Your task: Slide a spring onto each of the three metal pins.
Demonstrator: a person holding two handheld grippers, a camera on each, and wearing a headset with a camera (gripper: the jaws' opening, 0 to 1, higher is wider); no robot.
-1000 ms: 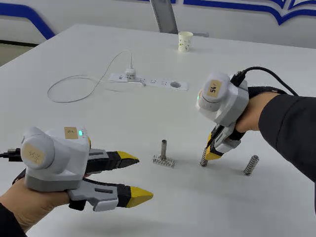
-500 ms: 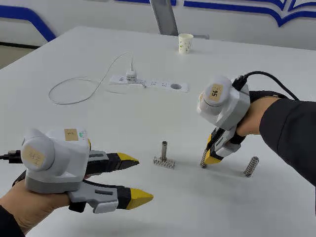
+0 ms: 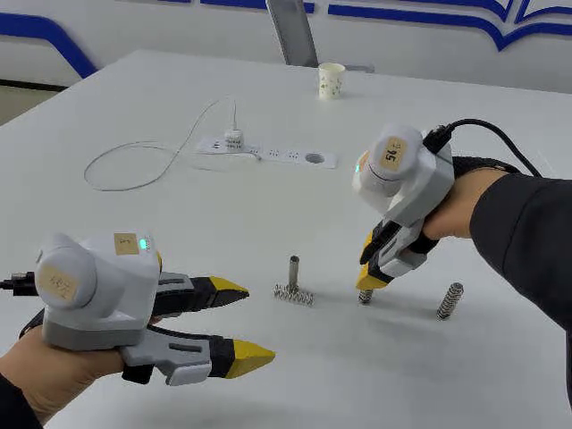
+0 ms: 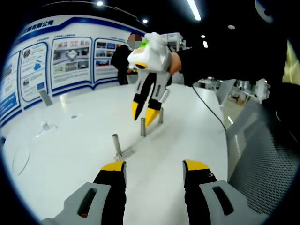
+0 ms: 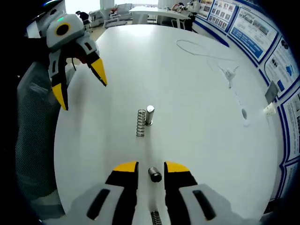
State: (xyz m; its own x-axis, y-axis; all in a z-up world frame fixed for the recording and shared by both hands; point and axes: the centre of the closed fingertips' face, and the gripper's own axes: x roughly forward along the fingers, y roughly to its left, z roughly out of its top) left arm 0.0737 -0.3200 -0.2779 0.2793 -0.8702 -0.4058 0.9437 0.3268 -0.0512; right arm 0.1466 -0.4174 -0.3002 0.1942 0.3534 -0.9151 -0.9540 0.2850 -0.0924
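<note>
A bare metal pin [image 3: 293, 270] stands mid-table with a loose spring [image 3: 294, 294] lying at its foot; the right gripper view shows that pin [image 5: 149, 115] and spring [image 5: 140, 123] too. To its right, a second pin [image 3: 365, 295] appears to have a spring around it. My right gripper [image 3: 368, 275] hovers just over it, its jaws a little apart and the pin's top [image 5: 154, 175] between them untouched. Further right, a third spring [image 3: 450, 300] stands upright. My left gripper [image 3: 243, 323] waits open and empty at the near left, facing the pins [image 4: 115, 143].
A white power strip [image 3: 268, 152] with a looping cable [image 3: 134, 159] lies at the back left, and a paper cup [image 3: 332, 79] stands near the far edge. Bare white tabletop [image 3: 340, 375] stretches in front of the pins.
The spring that leaned in my right gripper's tips now sits low on the second pin. The right gripper has risen slightly above it. The left gripper has stayed put.
</note>
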